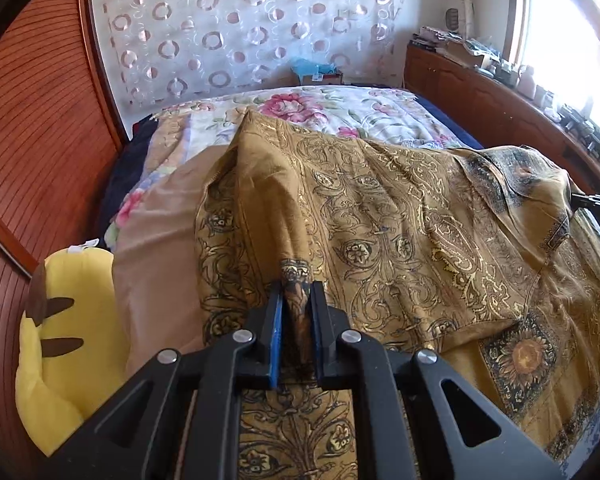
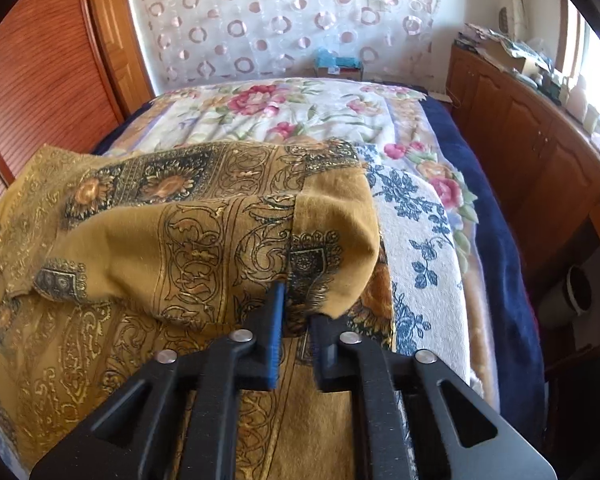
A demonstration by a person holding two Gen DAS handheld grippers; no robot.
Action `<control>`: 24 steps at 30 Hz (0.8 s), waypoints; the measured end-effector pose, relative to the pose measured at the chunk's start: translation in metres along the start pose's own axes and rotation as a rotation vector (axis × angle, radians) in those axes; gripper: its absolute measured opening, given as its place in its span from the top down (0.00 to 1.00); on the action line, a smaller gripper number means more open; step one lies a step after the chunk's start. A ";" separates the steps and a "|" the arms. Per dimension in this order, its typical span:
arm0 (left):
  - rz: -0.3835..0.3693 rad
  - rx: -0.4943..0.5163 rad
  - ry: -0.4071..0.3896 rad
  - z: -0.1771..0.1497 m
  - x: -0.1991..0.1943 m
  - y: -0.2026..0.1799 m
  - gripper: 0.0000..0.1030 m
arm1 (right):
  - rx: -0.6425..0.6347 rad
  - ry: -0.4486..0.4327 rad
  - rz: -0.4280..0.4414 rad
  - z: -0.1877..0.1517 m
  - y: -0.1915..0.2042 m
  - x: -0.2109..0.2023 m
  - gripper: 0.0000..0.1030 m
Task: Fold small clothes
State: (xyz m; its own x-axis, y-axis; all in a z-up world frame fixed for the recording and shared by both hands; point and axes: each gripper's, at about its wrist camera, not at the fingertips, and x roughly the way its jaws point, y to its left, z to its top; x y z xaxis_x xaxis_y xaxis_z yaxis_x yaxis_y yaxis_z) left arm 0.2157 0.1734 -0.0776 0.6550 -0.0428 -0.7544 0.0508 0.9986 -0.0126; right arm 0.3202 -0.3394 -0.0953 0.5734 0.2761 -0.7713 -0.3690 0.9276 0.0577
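Two grippers, both pinched onto the same cloth. The left gripper (image 1: 296, 300) has its black jaws drawn nearly together with blue pads clamping a raised ridge of the mustard-gold garment with black and gilt scrollwork (image 1: 380, 208). The right gripper (image 2: 296, 304) has its jaws nearly shut too, biting a lifted fold of the garment (image 2: 204, 240), which drapes over its right finger and hides that tip.

No brand, label or writing is readable anywhere.

The garment lies spread over the near end of the bed, on a white floral bedspread with pink roses (image 1: 340, 112). In the left view its left edge ends over a plain tan sheet (image 1: 160, 240), and its far corner peaks up by the bedspread. In the right view its right edge stops at a white towel printed with blue flowers (image 2: 416, 232), with a dark blue blanket (image 2: 496, 240) beyond. The far half of the bed is open.

Only the left view shows the yellow plush toy with brown stripes (image 1: 60, 340) at the bed's left side, and a dark tip at the garment's right end. Only the right view shows the wooden cabinet doors (image 2: 540, 152) running close along the bed.
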 end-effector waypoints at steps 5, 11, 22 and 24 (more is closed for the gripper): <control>-0.026 -0.013 -0.076 0.001 -0.027 0.001 1.00 | -0.006 -0.070 0.010 0.003 0.007 -0.022 0.97; -0.030 -0.021 -0.144 -0.002 -0.064 0.000 1.00 | -0.032 -0.150 0.013 0.010 0.011 -0.068 0.98; -0.043 -0.070 -0.193 -0.049 -0.129 0.000 1.00 | -0.062 -0.223 0.022 -0.017 0.022 -0.148 0.98; -0.040 -0.068 -0.185 -0.066 -0.137 -0.001 1.00 | -0.072 -0.217 0.024 -0.029 0.025 -0.160 0.98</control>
State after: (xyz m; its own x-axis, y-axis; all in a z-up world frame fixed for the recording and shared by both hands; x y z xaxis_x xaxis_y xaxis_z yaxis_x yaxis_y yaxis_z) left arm 0.0767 0.1801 -0.0177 0.7813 -0.0812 -0.6189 0.0327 0.9955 -0.0893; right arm 0.1978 -0.3675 0.0108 0.7048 0.3530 -0.6153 -0.4312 0.9019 0.0235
